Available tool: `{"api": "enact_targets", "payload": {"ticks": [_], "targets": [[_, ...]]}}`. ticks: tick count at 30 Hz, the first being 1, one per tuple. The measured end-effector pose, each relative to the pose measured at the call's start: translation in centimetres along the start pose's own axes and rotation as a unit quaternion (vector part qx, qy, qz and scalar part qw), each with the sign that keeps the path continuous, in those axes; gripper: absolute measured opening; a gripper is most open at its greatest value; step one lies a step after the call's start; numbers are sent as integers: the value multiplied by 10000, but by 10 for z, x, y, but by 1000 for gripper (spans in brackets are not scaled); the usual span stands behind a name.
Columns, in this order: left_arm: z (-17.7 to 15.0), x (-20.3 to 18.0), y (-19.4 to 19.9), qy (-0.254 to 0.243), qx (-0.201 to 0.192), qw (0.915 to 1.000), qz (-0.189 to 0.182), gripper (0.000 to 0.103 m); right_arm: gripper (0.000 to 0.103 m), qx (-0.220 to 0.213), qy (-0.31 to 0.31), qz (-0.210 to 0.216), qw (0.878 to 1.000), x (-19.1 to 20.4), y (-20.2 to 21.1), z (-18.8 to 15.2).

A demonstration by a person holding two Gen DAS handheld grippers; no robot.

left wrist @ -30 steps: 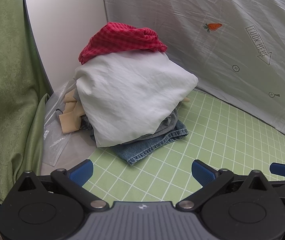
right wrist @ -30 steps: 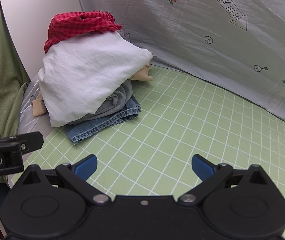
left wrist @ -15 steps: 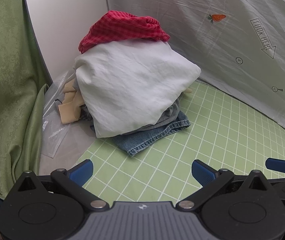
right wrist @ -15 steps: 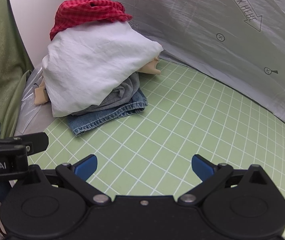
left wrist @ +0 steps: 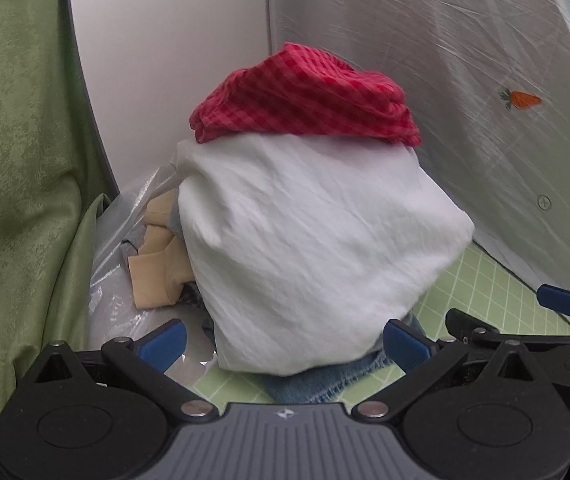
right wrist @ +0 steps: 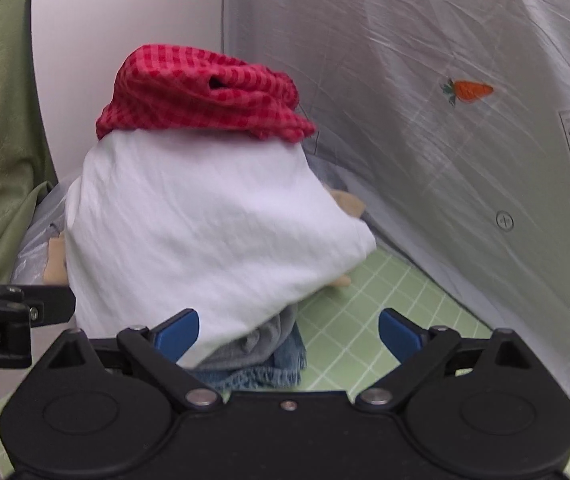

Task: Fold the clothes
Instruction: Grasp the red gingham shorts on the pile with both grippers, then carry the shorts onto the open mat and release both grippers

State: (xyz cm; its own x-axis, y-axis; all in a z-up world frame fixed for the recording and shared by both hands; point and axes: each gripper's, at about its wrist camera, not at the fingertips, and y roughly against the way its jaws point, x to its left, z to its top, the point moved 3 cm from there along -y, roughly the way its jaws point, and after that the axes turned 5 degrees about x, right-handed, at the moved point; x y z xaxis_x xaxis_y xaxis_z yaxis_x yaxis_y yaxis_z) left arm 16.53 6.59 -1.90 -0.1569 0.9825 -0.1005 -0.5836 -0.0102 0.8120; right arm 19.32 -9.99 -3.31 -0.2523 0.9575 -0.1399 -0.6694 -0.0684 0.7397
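A: What is changing between the earlier views and this one?

B: Both grippers are closing in on the pile of clothes (left wrist: 309, 240). A second ago the pile was sitting well ahead of them, with open green mat (right wrist: 365, 320) in between; now it is filling both wrist views. This suggests that the reach is ending and the first pick is about to begin. No garment is being held yet.

A: Where is the pile lying?

B: It is sitting at the far left corner of the mat, against the white wall (left wrist: 165, 60) and just beside the grey sheet (left wrist: 465, 80). A red checked cloth (left wrist: 305, 96) is resting on top, a white garment (left wrist: 317, 240) is draping over the middle, and jeans (right wrist: 261, 368) are lying underneath.

A: How are the tools standing relative to it?

B: The left gripper (left wrist: 285, 340) is spread wide, its fingertips flanking the lower edge of the white garment. The right gripper (right wrist: 289, 332) is likewise spread, with the pile's lower right part between its fingertips. Whether either is touching the fabric is not discernible.
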Motion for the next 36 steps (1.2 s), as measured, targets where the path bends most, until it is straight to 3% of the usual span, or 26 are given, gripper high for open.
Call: {"api": "enact_targets", "payload": {"ticks": [7,12,14,15,17,18,20,23,29,36], "targets": [[95,10,-43,18,-296,9995,-91,89,87,-462,238,6,9987,20,-56,86],[137,7,-71,-120,-274,9987,-424,69,85,-688,474,106,9964,35,-86,121],[144,4,-81,-212,-212,9980,-563,57,76,-766,577,172,9952,40,-94,128],[145,3,-85,-197,-188,9978,-600,53,71,-796,617,222,9947,42,-96,130],[147,3,-92,-141,-158,9974,-683,42,50,-826,699,360,9935,44,-101,132],[146,3,-93,-100,-155,9971,-735,36,44,-862,714,430,9928,44,-101,131],[144,3,-93,-37,-168,9966,-804,30,21,-908,719,488,9921,42,-100,128],[138,1,-89,-26,-229,9966,-793,21,8,-967,574,626,9917,35,-93,123],[126,-6,-65,-39,-335,9958,-853,3,4,-1156,319,757,9899,24,-62,100],[76,-44,-16,-314,-313,9906,-1296,3,4,-1220,-145,427,9915,-11,-5,41]]}}
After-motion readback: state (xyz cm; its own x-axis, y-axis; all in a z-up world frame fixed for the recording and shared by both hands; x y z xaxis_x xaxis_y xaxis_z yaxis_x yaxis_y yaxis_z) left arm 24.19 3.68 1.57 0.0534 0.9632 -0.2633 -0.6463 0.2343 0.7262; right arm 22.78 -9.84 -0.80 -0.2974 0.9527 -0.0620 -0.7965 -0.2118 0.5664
